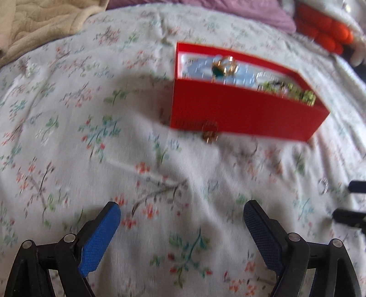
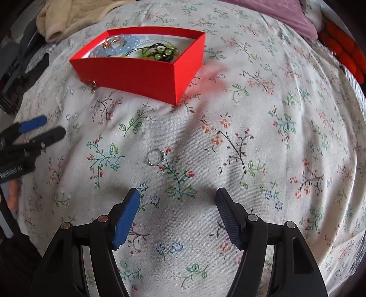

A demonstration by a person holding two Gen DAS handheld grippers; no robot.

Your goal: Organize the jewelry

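A red box stands on the flowered bedsheet and holds a blue bead bracelet, green beads and a gold ring with a green stone. Against its front wall lies a small gold earring. On the sheet a silver stone-set ring lies loose. My right gripper hangs open over the sheet, a little nearer than that ring. Well short of the box, my left gripper is wide open and holds nothing; the right wrist view catches it at the left edge.
A beige blanket lies at the far left of the bed and a purple cloth at the far side. An orange knitted thing sits at the far right. The bed's edge drops off at the left in the right wrist view.
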